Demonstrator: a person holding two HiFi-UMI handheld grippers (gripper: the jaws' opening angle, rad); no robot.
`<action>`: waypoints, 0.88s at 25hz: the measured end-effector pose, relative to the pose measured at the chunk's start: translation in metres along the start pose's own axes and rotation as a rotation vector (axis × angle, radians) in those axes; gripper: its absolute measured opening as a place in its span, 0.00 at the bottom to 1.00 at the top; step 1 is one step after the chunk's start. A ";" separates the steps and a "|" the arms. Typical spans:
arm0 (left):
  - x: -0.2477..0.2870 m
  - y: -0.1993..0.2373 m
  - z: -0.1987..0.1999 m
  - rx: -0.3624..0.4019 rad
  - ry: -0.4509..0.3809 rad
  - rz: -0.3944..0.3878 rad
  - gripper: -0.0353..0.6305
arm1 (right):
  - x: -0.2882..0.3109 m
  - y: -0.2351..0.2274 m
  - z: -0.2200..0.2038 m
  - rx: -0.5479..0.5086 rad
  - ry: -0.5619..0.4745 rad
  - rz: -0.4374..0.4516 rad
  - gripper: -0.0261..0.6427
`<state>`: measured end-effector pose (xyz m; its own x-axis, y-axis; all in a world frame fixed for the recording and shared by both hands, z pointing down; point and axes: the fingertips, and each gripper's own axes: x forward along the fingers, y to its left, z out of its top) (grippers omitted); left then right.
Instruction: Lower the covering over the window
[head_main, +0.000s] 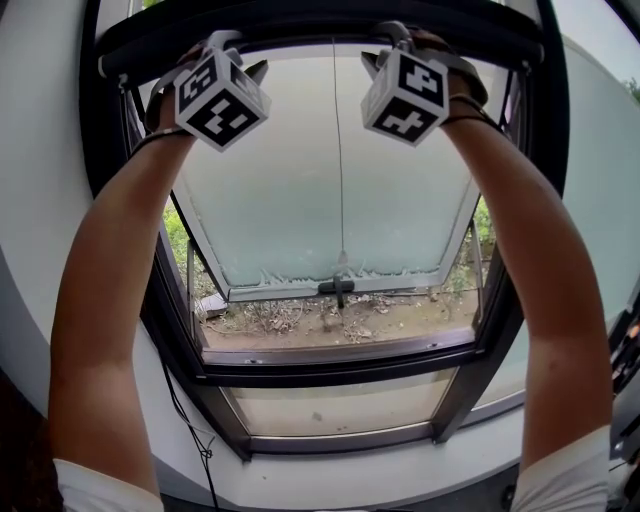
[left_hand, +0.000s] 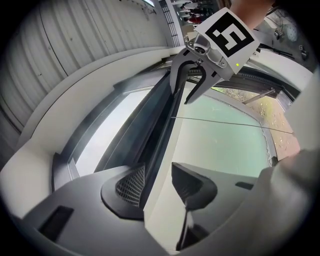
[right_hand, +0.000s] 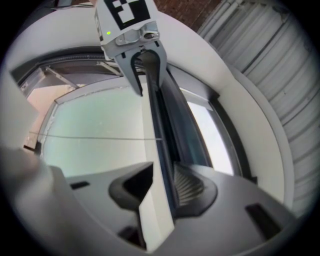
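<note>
The window (head_main: 340, 200), its frosted pane swung outward, spreads below and beyond both tools. The covering's dark bar (head_main: 320, 22) lies across the window's head and passes through both tools. The left tool (left_hand: 157, 186) stands partly wide, with the bar and its pale edge between the jaws, unclamped. The right tool (right_hand: 162, 184) stands likewise. A thin cord (head_main: 337, 150) hangs midway between the tools.

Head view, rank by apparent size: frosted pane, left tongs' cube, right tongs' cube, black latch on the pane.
1. frosted pane
2. left tongs' cube and right tongs' cube: look alike, unranked; nearness enlarges both
3. black latch
</note>
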<state>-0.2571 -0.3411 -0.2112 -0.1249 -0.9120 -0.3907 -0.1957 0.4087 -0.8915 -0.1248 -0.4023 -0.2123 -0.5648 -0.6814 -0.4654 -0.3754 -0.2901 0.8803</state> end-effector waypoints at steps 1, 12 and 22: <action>0.002 0.000 -0.001 0.002 0.003 -0.002 0.30 | 0.003 -0.002 0.001 -0.004 0.004 -0.004 0.22; 0.013 0.002 -0.002 -0.010 0.026 -0.071 0.32 | 0.025 -0.003 -0.008 -0.058 0.085 0.074 0.22; 0.005 -0.059 -0.020 0.162 0.148 -0.339 0.07 | 0.023 -0.001 -0.009 -0.065 0.103 0.165 0.17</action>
<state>-0.2661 -0.3694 -0.1559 -0.2204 -0.9745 -0.0421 -0.0953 0.0644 -0.9934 -0.1311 -0.4235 -0.2232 -0.5357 -0.7873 -0.3054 -0.2338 -0.2093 0.9495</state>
